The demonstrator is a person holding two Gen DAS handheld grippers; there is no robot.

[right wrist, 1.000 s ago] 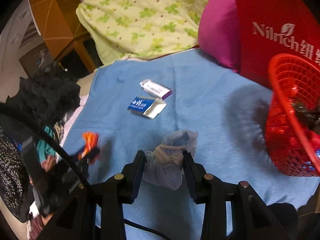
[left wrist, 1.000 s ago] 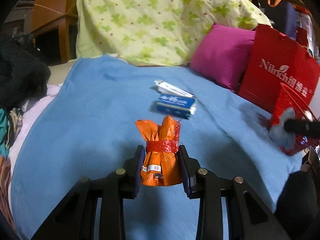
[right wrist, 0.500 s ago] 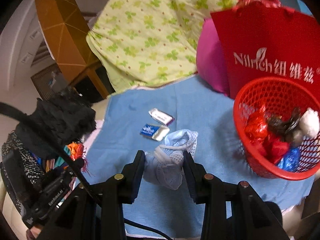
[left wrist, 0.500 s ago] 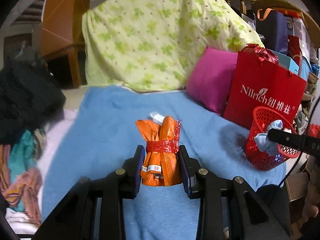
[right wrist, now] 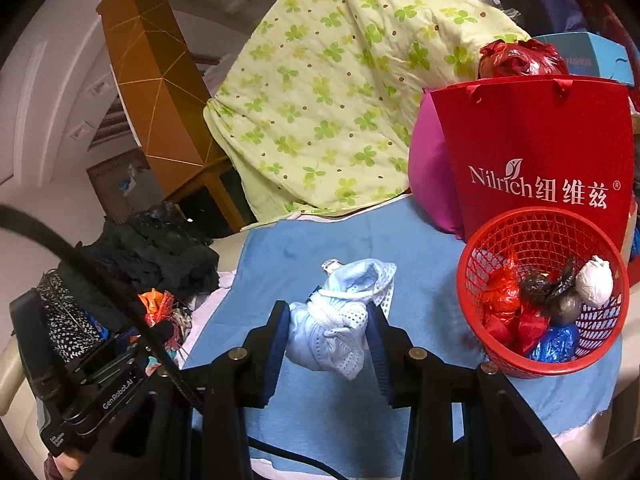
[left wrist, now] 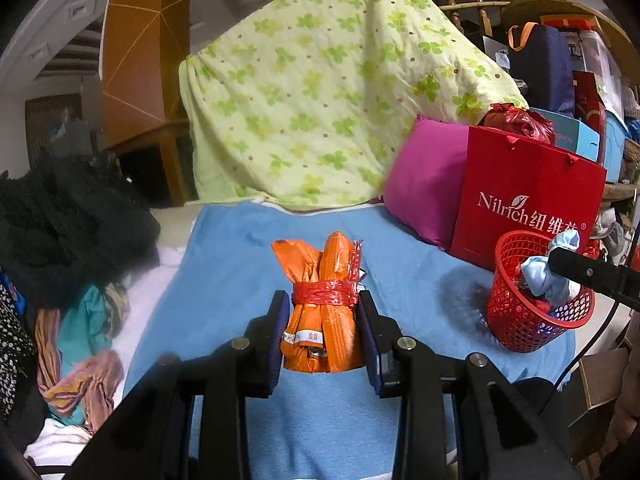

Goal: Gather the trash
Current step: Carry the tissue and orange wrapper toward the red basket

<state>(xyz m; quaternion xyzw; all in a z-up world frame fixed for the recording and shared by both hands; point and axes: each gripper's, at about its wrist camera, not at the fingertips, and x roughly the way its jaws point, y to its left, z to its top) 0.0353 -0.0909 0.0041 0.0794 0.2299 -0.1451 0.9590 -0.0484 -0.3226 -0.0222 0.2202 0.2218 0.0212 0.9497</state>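
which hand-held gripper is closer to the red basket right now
Right. The right hand-held gripper, shut on a pale blue bundle, is by the red basket rim. The left hand-held gripper, holding an orange packet, is farther over the blue blanket.

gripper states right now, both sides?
Left gripper: closed on the orange wrapper bundle, held off the blue blanket.
Right gripper: closed on the light blue mesh bundle.
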